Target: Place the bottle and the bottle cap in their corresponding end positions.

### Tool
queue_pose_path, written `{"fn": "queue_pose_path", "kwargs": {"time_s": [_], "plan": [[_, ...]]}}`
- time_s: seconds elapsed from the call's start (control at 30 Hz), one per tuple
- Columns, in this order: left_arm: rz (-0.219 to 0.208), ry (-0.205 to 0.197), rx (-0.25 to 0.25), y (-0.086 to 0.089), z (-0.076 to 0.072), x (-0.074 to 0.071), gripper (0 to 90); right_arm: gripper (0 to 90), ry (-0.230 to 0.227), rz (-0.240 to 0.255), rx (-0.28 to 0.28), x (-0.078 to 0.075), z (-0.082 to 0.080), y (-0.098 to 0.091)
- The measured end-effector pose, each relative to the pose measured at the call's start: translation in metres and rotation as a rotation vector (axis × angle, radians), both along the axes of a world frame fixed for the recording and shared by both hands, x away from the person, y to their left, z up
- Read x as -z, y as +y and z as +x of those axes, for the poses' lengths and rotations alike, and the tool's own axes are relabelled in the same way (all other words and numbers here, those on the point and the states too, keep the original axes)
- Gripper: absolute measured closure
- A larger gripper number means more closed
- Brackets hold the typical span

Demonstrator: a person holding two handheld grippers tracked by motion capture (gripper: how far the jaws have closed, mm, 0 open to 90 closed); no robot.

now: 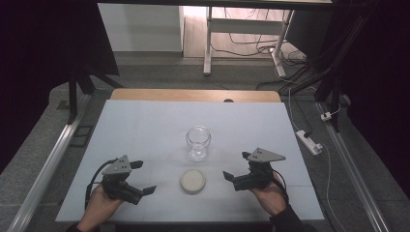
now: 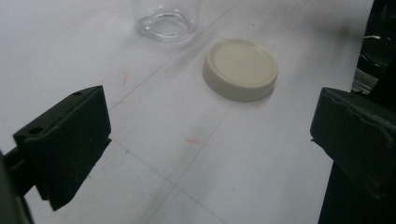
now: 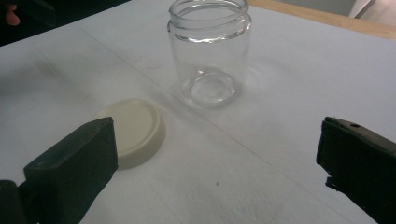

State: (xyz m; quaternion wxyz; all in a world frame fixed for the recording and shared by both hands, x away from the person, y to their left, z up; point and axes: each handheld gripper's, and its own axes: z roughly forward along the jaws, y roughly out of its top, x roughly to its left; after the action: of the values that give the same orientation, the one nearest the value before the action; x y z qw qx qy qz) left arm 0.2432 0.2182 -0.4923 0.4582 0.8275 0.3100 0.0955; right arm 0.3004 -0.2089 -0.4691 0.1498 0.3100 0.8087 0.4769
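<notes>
A clear glass jar [image 1: 198, 142] stands upright and uncapped in the middle of the white table top [image 1: 145, 125]. Its cream round lid [image 1: 193, 181] lies flat just in front of it. My left gripper [image 1: 143, 177] rests open at the lid's left, jaws wide apart, nothing between them. My right gripper [image 1: 237, 166] is open at the lid's right, also empty. In the left gripper view the lid [image 2: 241, 69] lies ahead with the jar base [image 2: 166, 21] beyond. In the right gripper view the jar [image 3: 209, 51] stands ahead and the lid [image 3: 135, 130] lies partly behind the left jaw.
A wooden strip [image 1: 196, 95] runs along the table's far edge. A power strip [image 1: 309, 141] and cables lie on the floor to the right. Metal rails [image 1: 46, 169] flank the table. Bare white surface surrounds the jar and lid.
</notes>
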Motion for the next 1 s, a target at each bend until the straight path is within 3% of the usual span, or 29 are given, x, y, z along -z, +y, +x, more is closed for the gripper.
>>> {"fn": "queue_pose_path", "kwargs": {"time_s": [0.43,0.77,1.0], "plan": [[-0.023,-0.004,-0.146,0.037,-0.024,0.004,0.0,0.0,-0.019,-0.034,0.080,0.000,-0.027,-0.033],[-0.010,0.007,-0.232,0.060,-0.045,0.010,0.0,0.0,0.001,-0.013,0.188,0.008,-0.046,-0.071],[0.018,0.018,-0.287,0.072,-0.054,0.018,0.0,0.0,0.038,-0.028,0.245,0.017,-0.058,-0.092]]}}
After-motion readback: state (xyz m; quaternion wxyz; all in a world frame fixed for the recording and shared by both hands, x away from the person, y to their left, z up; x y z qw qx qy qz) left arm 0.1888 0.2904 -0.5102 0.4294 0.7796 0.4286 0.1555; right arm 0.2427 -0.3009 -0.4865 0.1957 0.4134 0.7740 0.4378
